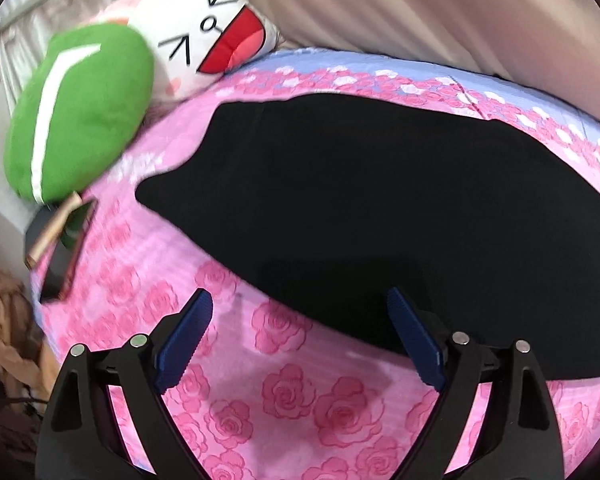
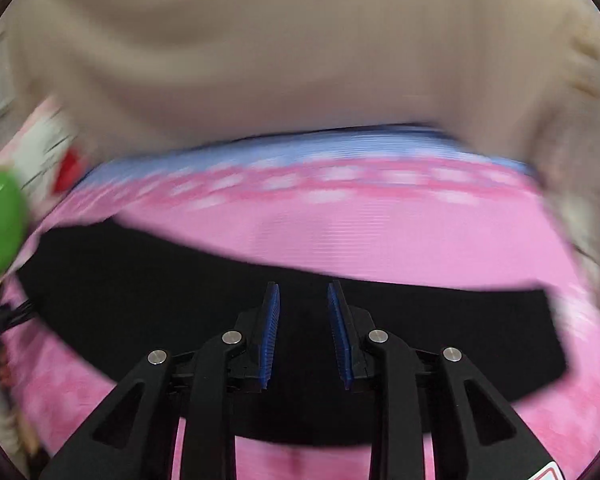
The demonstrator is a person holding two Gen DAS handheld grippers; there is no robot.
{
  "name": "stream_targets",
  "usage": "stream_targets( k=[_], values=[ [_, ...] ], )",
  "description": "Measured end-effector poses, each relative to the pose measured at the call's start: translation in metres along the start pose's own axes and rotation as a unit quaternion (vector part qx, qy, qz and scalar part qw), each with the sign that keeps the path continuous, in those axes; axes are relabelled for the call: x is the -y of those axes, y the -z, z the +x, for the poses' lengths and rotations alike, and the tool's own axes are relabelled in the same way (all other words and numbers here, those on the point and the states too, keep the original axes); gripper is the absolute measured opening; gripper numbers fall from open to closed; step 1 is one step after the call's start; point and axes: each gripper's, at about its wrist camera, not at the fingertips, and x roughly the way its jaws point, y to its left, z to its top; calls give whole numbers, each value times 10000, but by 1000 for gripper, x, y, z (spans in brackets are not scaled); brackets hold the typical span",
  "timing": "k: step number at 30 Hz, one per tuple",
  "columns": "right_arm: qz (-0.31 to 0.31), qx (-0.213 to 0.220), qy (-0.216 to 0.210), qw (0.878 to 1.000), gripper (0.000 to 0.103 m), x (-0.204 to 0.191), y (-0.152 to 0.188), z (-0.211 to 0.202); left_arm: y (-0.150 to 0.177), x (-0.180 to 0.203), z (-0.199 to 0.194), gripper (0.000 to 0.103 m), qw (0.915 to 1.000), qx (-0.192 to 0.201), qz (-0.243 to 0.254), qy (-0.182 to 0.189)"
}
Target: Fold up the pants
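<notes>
The black pants lie flat on the bed, whose rose-printed pink cover serves as landmark; the garment appears already doubled into one long dark band, though its seams are too dark to make out. The left gripper hovers over the near edge of the pants with its fingers spread wide and nothing between them, one over the cover, the other over the cloth. The right gripper, seen in a blurred view, sits above the pants with its fingers slightly parted and gripping no fabric. Judged step: between folds, releasing and re-approaching. The next move calls for pinching an edge or end of the pants and carrying it across. A green cushion lies beyond the pants.
</notes>
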Motion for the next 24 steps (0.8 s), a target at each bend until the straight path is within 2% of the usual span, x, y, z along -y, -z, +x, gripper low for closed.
stream_targets(
  k=[2, 4, 6, 8, 10, 11, 12, 13, 15, 19, 21, 24],
  values=[
    [-572, -300, -571, 9963, 17, -69, -14, 45, 5, -7, -1, 87, 9999, -14, -84, 132],
    [-1064, -469, -844, 9896, 9, -131, -26, 87, 9, -10, -2, 88, 9996, -15, -73, 261],
    [-1302, -699, -1020, 9837, 8, -180, -42, 131, 12, -16, -4, 88, 9995, 2, -92, 303],
    [-1377, -882, -1052, 9809, 8, -210, -55, 165, 14, -19, -4, 89, 9992, 25, -67, 384],
    [-1506, -994, -803, 9803, 8, -235, -66, 198, 15, -23, -4, 89, 9990, 60, -33, 434],
    [-1513, -1026, -713, 9806, 7, -241, -68, 211, 15, -24, -4, 90, 9991, 83, -8, 425],
    [-1487, -825, -655, 9833, 4, -248, -75, 217, 16, -24, -4, 90, 9991, 104, 16, 410],
    [-1550, -841, -488, 9831, 0, -252, -84, 229, 15, -24, -3, 90, 9992, 148, 50, 379],
    [-1433, -960, -390, 9842, 0, -256, -91, 240, 14, -24, -3, 90, 9991, 200, 99, 354],
    [-1314, -692, -882, 9850, 1, -261, -83, 199, 14, -26, -7, 90, 9984, 274, 130, 475],
    [-1354, -848, -1021, 9819, 0, -266, -70, 200, 13, -23, -7, 90, 9984, 306, 156, 447],
    [-1413, -803, -902, 9826, 0, -269, -68, 201, 10, -14, -8, 90, 9982, 286, 171, 504]
  ],
)
